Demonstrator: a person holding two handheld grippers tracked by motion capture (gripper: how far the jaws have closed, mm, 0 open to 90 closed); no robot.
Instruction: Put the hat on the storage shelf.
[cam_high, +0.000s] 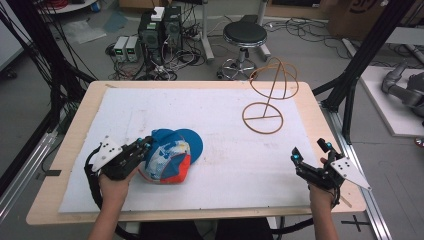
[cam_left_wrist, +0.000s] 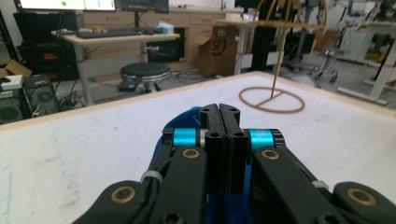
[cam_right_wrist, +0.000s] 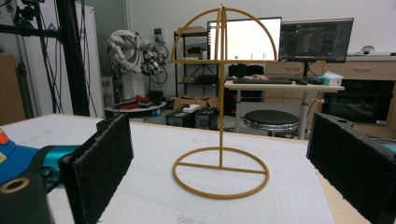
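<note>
High view: your left tool (cam_high: 145, 145) is clamped on the blue cap (cam_high: 170, 157) at the bench's (cam_high: 70, 135) left; your right tool (cam_high: 311, 151) stands apart, facing the wire stand (cam_high: 270, 95).

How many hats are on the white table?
1. The blue, white and orange cap lies at the mat's near left, pinched by the left gripper. The wire hat stand at the far right carries none.

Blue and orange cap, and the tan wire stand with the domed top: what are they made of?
Blue and orange cap: looks like soft fabric, matte; its crown sags where the left gripper pinches it. Tan wire stand: thin rigid rod, smooth satin finish, probably painted metal, possibly bent wood.
</note>
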